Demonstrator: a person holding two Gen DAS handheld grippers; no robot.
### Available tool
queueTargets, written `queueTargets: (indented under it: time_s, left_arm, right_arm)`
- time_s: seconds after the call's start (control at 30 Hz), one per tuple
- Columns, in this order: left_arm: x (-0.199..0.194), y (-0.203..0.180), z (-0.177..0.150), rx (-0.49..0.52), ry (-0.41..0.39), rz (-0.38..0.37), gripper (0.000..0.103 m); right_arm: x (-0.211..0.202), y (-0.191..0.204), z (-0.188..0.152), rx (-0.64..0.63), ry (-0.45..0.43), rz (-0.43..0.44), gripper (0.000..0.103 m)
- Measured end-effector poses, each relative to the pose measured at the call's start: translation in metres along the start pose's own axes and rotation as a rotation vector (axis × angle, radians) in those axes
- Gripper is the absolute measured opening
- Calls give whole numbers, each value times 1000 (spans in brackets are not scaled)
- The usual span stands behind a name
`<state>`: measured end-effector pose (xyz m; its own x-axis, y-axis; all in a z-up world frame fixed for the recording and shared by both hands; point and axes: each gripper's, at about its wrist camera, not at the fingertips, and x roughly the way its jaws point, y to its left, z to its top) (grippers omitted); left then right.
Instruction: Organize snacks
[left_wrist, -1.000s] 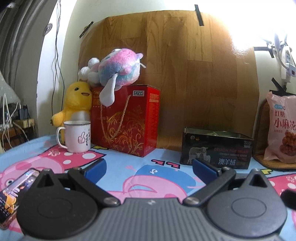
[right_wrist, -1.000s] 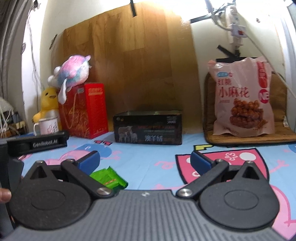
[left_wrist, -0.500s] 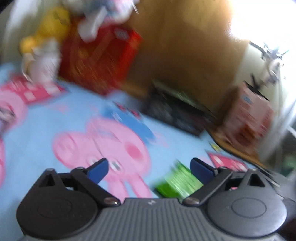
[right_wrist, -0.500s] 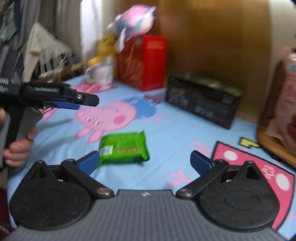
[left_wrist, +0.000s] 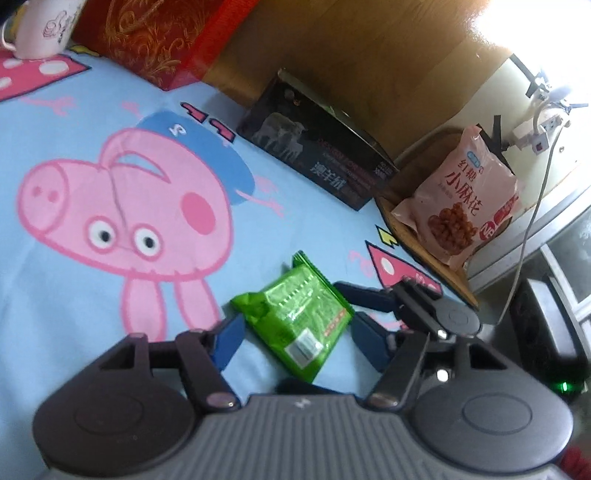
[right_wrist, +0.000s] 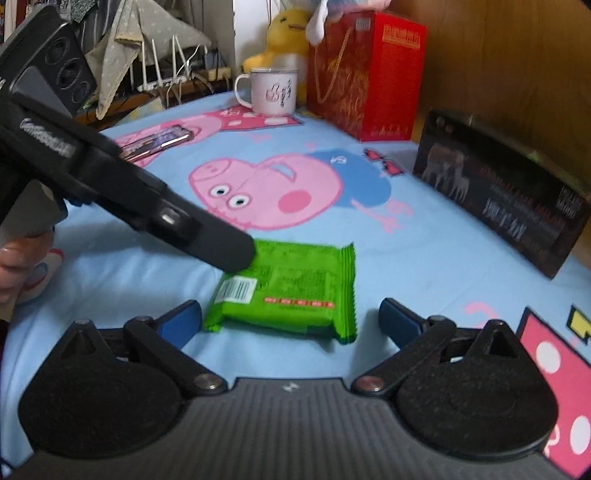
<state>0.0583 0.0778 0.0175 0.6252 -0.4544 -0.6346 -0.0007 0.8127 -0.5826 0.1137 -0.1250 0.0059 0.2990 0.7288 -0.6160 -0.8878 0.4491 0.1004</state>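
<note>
**Mia:** Both grippers came down fast. A second ago they looked at the far wall, now they point at the green snack pack (right_wrist: 286, 291).

**Tom:** Are the fingers spread wide?

**Mia:** Yes. The left gripper (left_wrist: 295, 338) has its fingers apart, one on each side of the pack, not squeezing it. The right gripper (right_wrist: 290, 321) is spread wide too, just near the pack, holding nothing.

**Tom:** Where is the pack?

**Mia:** Flat on the blue pig sheet (right_wrist: 332, 229), near both grippers.

**Tom:** So is the tidying done?

**Mia:** No, I think it has only begun. Nothing is picked up yet. The black box (left_wrist: 317, 155) at the far side may be where snacks go, but I can't tell.

**Tom:** What else is there?

**Mia:** A pink snack bag (left_wrist: 461, 206) far right, a red gift box (right_wrist: 365, 74), a white mug (right_wrist: 271, 90), a yellow duck toy (right_wrist: 284, 37), and a phone (right_wrist: 157, 142).
</note>
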Motion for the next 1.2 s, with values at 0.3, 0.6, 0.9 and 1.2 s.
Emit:
queueTargets:
  time_s: [0.3, 0.6, 0.9, 1.2]
  left_arm:
    - [19, -27, 37, 57, -20, -36, 55]
    - [57, -90, 146, 258, -172, -76, 56]
    - [129, -94, 172, 248, -198, 9, 74]
    - [77, -76, 133, 241, -307, 139, 81]
  right_arm:
    - [-16, -17, 5, 169, -111, -154, 64]
    - [-25, -94, 72, 293, -373, -368, 64]
    - [-7, -159, 65, 399, -375, -547, 82]
    - [-55, -109, 7, 513, -423, -463, 85]
